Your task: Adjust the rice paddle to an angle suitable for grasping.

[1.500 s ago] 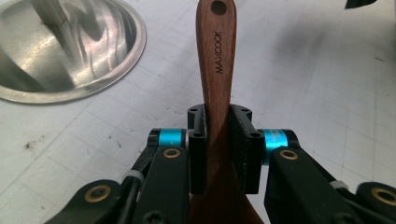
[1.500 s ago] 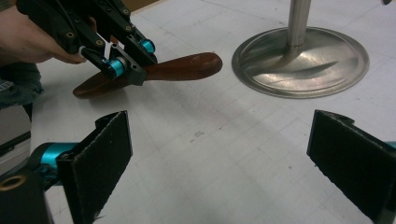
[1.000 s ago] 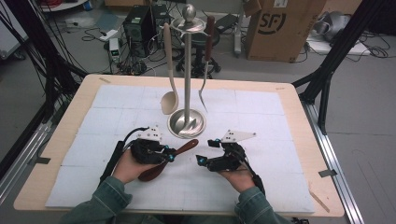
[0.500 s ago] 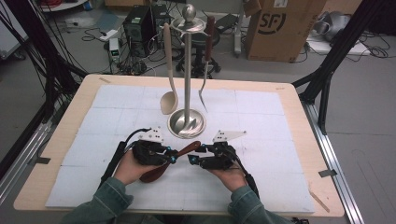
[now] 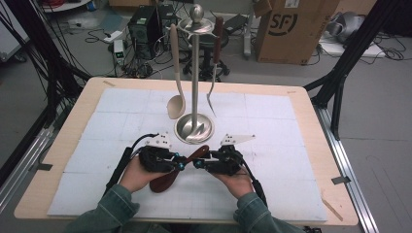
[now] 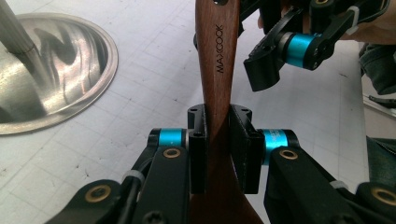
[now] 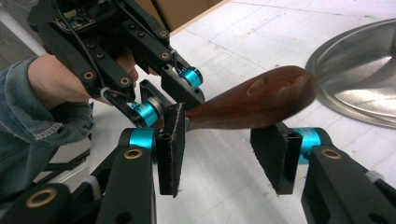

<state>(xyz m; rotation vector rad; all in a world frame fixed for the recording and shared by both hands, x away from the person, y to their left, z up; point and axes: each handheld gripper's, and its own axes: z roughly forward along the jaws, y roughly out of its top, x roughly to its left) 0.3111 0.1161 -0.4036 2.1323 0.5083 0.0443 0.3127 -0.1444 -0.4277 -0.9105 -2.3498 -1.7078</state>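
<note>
Spoon (image 5: pixel 180 167) of dark wood lies slantwise just in front of the steel stand's round base (image 5: pixel 194 128), its handle end pointing up toward that base and its bowl nearer the person. The left gripper (image 5: pixel 179 164) is clamped on the handle; in the left gripper view both pads (image 6: pixel 198 140) press flat against the wood (image 6: pixel 219 70), which carries printed lettering. The right gripper (image 5: pixel 199 164) faces it from the other side of the spoon, also just in front of the base. Its jaws have just been closing, and in the right gripper view the rounded handle end (image 7: pixel 254 100) sits between them, over the gap; one pad (image 7: pixel 172 140) looks close against the wood, the other stands clear of it. A pale ladle (image 5: pixel 176 104) and a fork (image 5: pixel 212 92) hang from the stand above the base.
</note>
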